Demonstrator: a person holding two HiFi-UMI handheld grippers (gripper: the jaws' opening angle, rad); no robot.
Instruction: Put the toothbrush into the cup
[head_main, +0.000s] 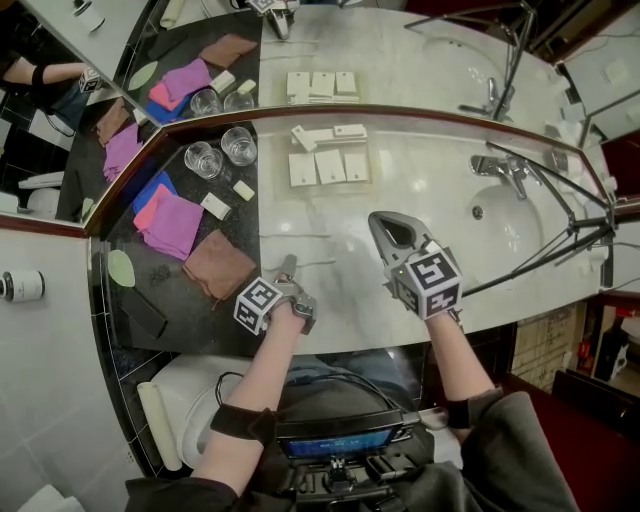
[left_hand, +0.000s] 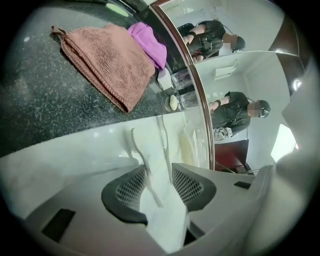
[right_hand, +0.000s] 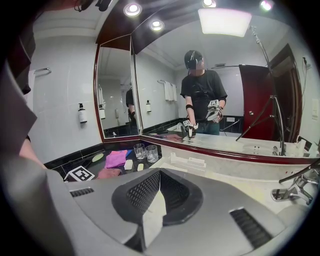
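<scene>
The pick-up is the step in hand, I judge: on the white table the left hand-held gripper sits low, jaws spread, pinching nothing; the right hand-held gripper hovers empty, jaws pressed together; the two glass cups stand well apart from both; the toothbrush, seemingly that thin white strip, lies on the table, running in between the left jaws; next comes closing squarely on its slim handle.

bright ceiling lights overhead, glare on counter (fisheye bending, dark corners), close foreground soft.
</scene>
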